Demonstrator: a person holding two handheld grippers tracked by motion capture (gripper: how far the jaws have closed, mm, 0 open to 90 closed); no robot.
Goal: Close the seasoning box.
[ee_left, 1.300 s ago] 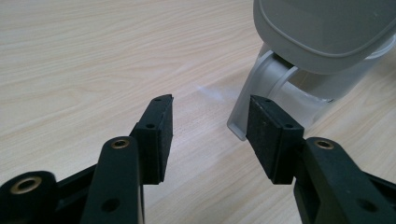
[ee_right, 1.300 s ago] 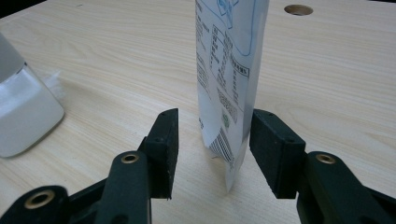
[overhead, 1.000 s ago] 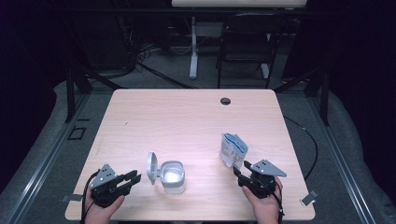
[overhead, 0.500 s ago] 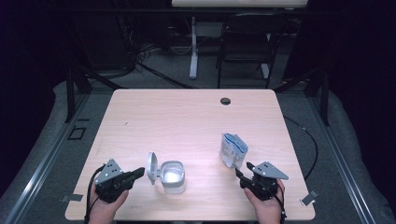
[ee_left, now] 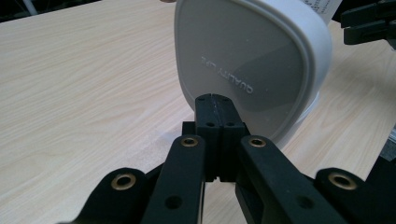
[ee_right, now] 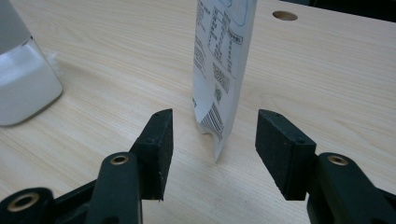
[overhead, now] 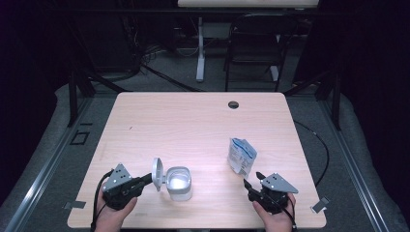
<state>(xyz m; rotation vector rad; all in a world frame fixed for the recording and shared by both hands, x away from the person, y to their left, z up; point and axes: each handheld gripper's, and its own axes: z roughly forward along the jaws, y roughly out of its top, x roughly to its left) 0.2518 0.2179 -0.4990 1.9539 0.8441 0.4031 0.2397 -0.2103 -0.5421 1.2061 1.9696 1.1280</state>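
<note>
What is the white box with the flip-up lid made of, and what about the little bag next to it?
The white box looks like smooth, matte moulded plastic: its lid has raised lettering and a rounded rim. The bag seems thin printed plastic film or coated paper, hard to tell which: it stands upright, creased, with small print and a sealed edge.

The table (overhead: 193, 125) looks like pale wood-grain laminate, smooth and matt. The container (overhead: 178, 182) and its raised lid (ee_left: 252, 65) are white plastic with a soft satin sheen. The pouch (ee_right: 224, 70) is thin printed film, slightly glossy. The gripper pads (ee_right: 280, 149) look black, grainy and matt
</note>
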